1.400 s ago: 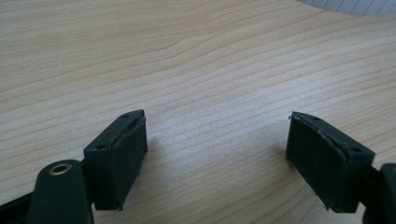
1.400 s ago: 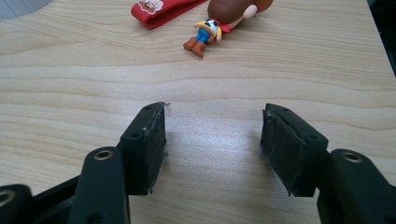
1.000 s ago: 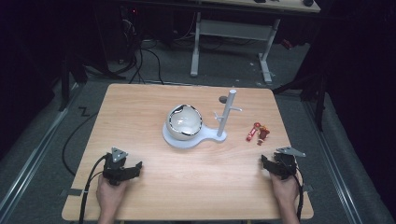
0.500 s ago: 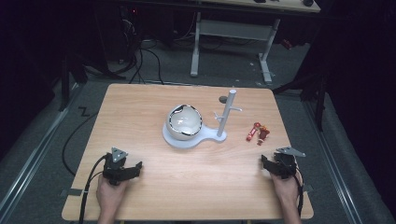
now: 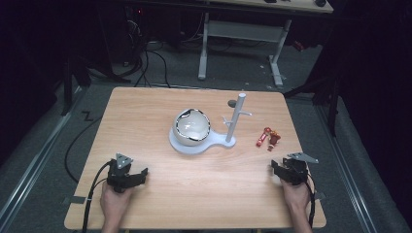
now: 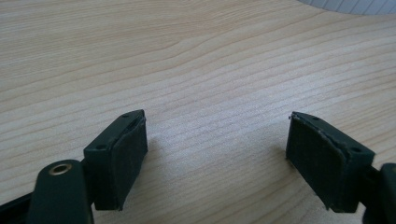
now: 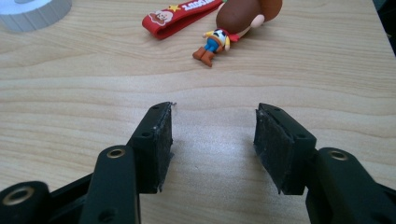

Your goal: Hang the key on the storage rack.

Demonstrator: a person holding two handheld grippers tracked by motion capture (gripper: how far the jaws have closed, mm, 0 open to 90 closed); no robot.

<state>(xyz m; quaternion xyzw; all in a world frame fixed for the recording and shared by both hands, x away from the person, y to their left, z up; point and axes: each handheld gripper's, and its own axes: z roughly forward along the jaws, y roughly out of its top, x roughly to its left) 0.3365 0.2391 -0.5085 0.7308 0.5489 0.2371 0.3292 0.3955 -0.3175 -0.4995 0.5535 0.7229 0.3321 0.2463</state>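
A keychain toy (image 5: 267, 138) with a red strap lies on the wooden table (image 5: 145, 111), right of a white stand (image 5: 236, 116). In the right gripper view the red strap (image 7: 180, 14) and a small cowboy figure (image 7: 212, 44) lie ahead of the jaws. My right gripper (image 5: 278, 170) (image 7: 215, 109) rests near the table's front right, open; its jaws have just been closing with nothing between them. My left gripper (image 5: 140, 174) (image 6: 217, 121) rests at the front left, open wide over bare wood.
A glossy white ball-shaped shell (image 5: 193, 126) with a dark rim sits on the stand's flat white base (image 5: 199, 145). The base's edge (image 7: 35, 11) shows at the top left of the right gripper view. Desk legs and cables stand beyond the table's far edge.
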